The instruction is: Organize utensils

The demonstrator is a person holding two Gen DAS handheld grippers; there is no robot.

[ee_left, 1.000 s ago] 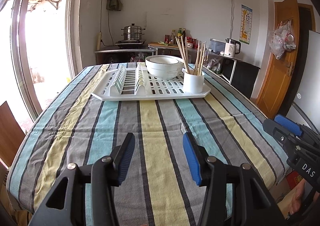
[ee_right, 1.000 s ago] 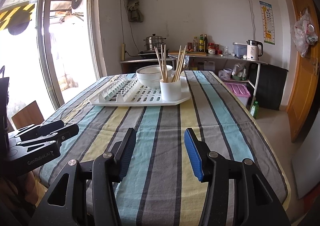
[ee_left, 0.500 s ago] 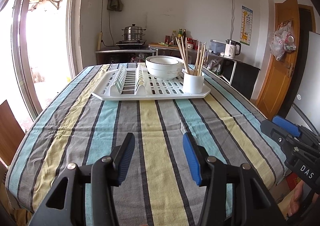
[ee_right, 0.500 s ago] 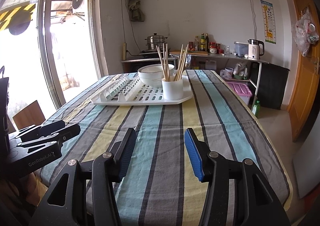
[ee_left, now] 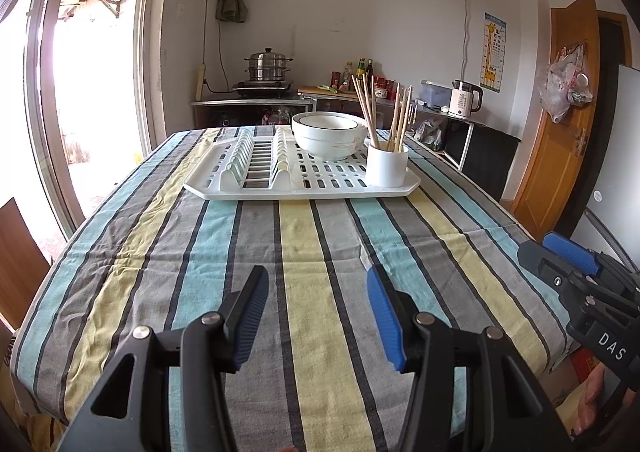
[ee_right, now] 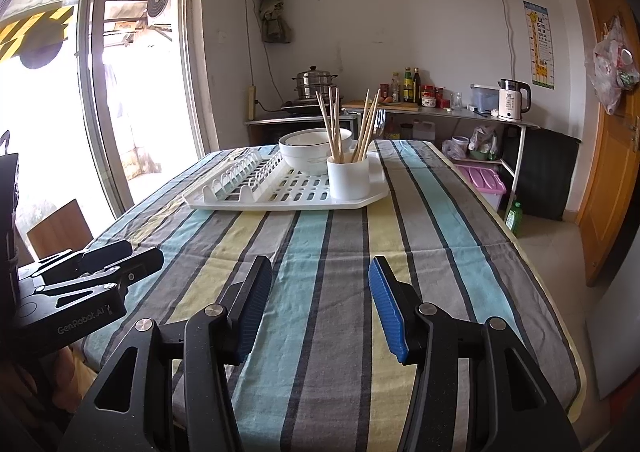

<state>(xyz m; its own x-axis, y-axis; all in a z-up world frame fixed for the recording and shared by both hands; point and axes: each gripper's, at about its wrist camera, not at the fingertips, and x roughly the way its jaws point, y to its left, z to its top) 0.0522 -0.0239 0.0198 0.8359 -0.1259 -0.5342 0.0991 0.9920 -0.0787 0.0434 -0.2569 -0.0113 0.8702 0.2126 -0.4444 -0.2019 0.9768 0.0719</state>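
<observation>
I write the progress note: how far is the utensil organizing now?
Done: chopsticks stand in the white cup on the drying rack, beside stacked bowls. In hand: nothing; left gripper and right gripper are open, empty. Left: unclear.

We see bare striped tablecloth (ee_left: 312, 252) from the near edge to the white drying rack (ee_left: 304, 184): open passage. On the rack, stacked bowls (ee_left: 326, 136) stand just behind-left of the chopstick cup (ee_left: 386, 170); chopsticks (ee_left: 384, 112) fan upward, blocking overhead approach. The rack's left slots are free.
</observation>
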